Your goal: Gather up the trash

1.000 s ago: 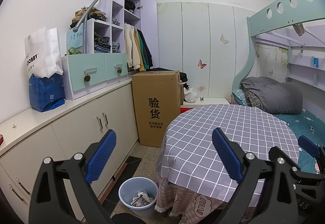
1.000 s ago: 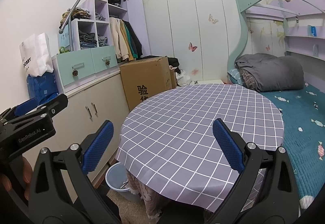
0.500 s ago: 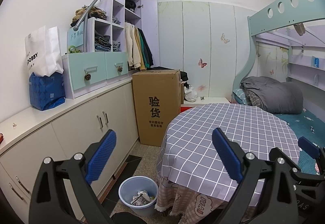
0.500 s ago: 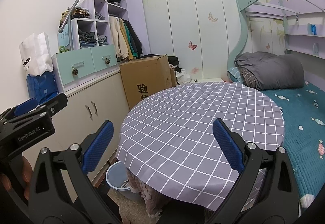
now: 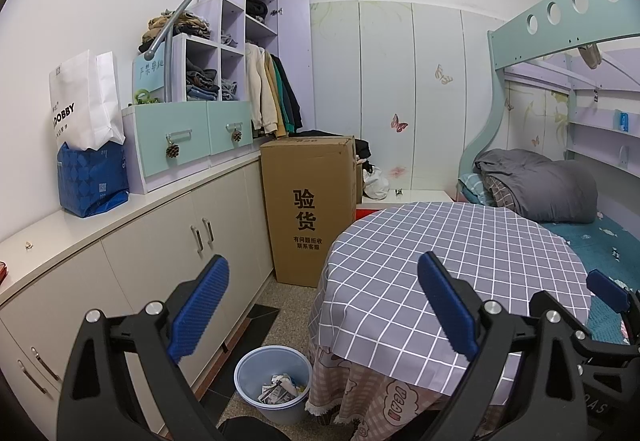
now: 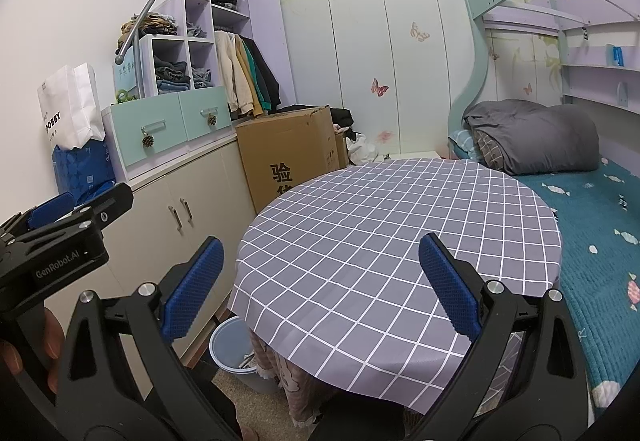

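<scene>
Both hand-held grippers spread, bin (image 5: pixel 273 381) of trash below left hand-held gripper (image 5: pixel 322 307)

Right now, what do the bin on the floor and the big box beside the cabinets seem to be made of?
The bin looks like smooth, pale blue plastic: thin rim, slight sheen. The box looks like matte brown cardboard: folded top flaps and black printed characters on its front.

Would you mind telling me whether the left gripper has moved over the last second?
Barely: the left gripper drifted slightly left, since the cardboard box and blue trash bin shifted a touch right.
</scene>
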